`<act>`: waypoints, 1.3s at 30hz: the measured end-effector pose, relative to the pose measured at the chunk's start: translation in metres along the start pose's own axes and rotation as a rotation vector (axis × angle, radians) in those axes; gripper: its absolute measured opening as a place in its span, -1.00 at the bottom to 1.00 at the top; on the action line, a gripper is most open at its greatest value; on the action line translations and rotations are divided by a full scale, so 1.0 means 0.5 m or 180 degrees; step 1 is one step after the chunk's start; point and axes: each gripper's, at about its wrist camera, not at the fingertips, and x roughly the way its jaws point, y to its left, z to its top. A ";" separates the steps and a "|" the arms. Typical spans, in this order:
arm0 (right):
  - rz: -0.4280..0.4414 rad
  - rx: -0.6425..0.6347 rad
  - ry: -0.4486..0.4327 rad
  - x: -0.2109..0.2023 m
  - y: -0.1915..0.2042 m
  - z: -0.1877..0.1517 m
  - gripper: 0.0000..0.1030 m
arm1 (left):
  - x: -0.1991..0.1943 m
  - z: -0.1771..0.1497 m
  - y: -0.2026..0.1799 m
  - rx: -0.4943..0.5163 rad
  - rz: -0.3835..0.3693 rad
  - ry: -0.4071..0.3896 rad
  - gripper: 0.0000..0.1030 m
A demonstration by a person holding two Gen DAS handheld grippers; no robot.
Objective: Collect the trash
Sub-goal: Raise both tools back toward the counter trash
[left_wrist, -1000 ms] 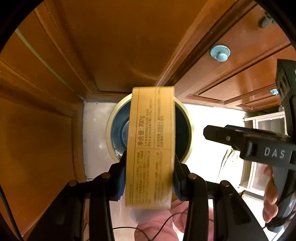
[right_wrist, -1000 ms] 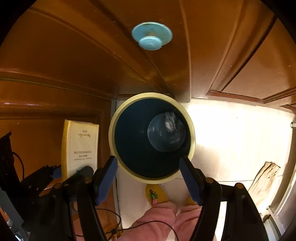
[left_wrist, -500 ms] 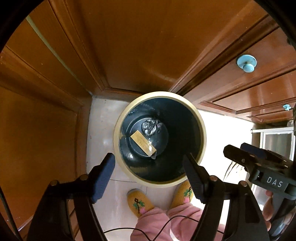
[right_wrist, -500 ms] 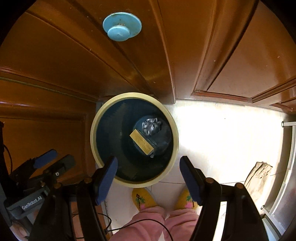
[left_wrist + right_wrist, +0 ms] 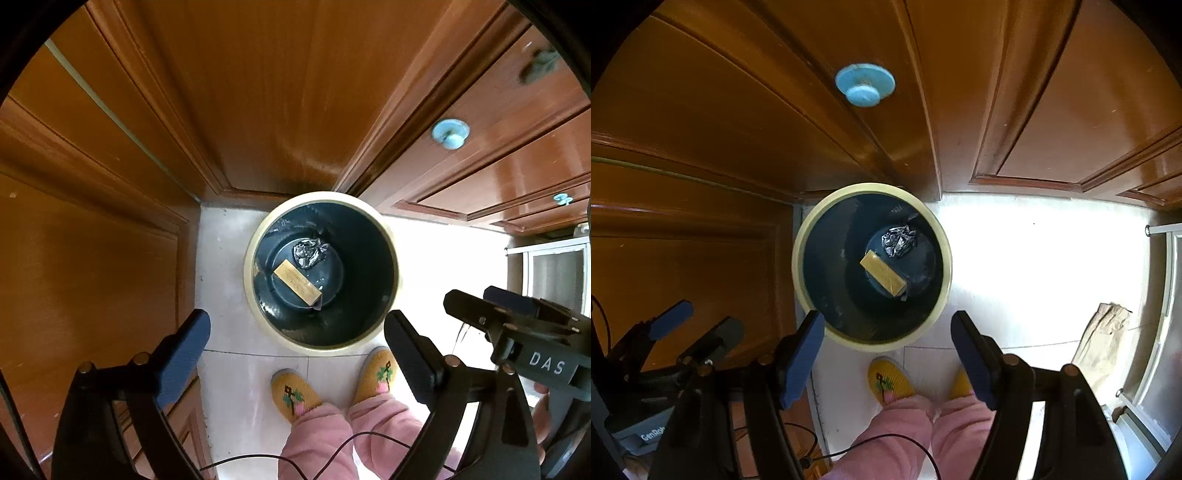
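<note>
"DAS" shows on the right gripper (image 5: 517, 314) (left view only). The left gripper (image 5: 295, 332), its jaws just opened wide, holds nothing; the right gapes empty. The yellow box (image 5: 296, 283) lies in the bin (image 5: 391, 236) beside crumpled foil (image 5: 309, 251). Only the right view shows a paper bag (image 5: 1102, 332).

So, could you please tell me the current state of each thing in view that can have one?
Trash bin: upright on the floor, open-topped.
Yellow box: lying at the bin's bottom.
Crumpled foil: at the bin's bottom, beside the box.
Left gripper: open, jaws just been opening, nothing between them.
Right gripper: open, holding nothing.
Cabinet doors: closed.
Paper bag: lying on the floor.
</note>
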 end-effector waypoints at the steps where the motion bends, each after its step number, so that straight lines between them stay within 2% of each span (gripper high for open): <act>1: 0.0001 0.0010 0.0006 -0.013 0.003 -0.003 0.40 | -0.014 0.000 0.000 -0.0009 -0.0002 -0.0009 0.86; 13: -0.0085 0.0084 -0.0028 -0.162 0.041 -0.028 0.40 | -0.197 -0.002 -0.015 -0.0040 0.0012 -0.0043 0.91; 18: -0.0127 0.0031 -0.0145 -0.279 0.073 -0.032 0.40 | -0.320 0.013 -0.030 0.0021 -0.0044 -0.0145 0.91; 30: -0.0102 -0.0048 -0.0739 -0.577 0.140 -0.039 0.40 | -0.626 0.065 -0.040 -0.0003 -0.0135 -0.0699 0.91; 39: -0.0018 0.0082 -0.1219 -0.734 0.172 -0.019 0.40 | -0.816 0.147 -0.042 -0.0061 -0.0151 -0.1138 0.91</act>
